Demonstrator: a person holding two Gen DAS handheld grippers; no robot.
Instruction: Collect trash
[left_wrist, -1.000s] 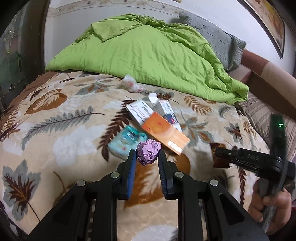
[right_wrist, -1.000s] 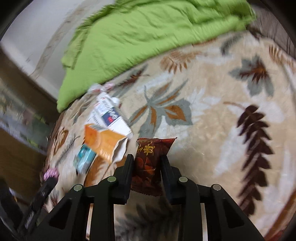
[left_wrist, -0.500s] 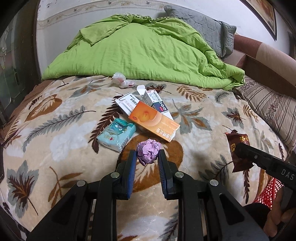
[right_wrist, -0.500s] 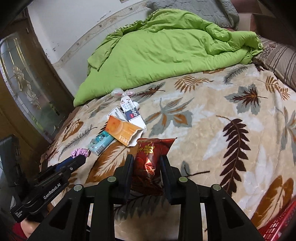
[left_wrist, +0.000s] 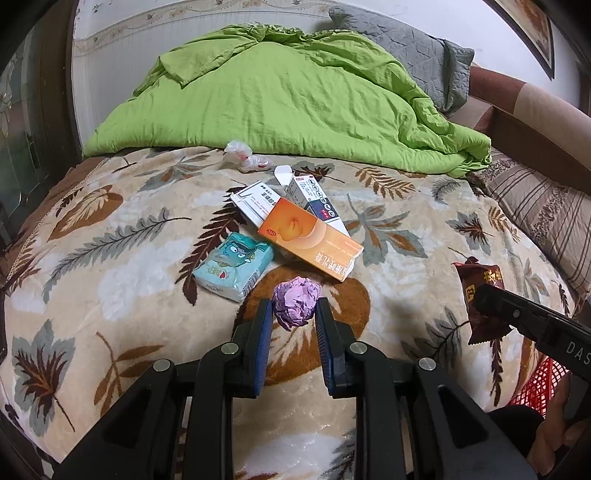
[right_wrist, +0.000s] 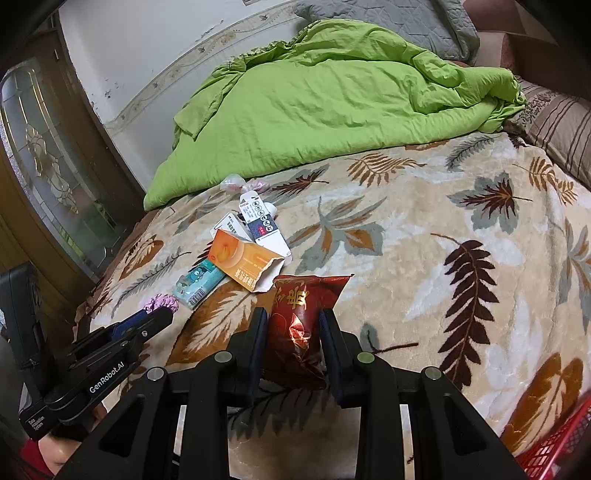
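Two pieces are already pinched above the bed (left_wrist: 110, 266): your left gripper (left_wrist: 293, 314) clamps the paper ball (left_wrist: 295, 302), your right gripper (right_wrist: 293, 325) the wrapper (right_wrist: 299, 325). Keep both squeezes firm, carry them over the red basket (right_wrist: 554, 443), then release.

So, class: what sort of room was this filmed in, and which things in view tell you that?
Most likely a bedroom. A bed covered by a leaf-patterned blanket fills the view, a crumpled green duvet is heaped at its far end, and a grey quilted pillow lies behind it against the wall.
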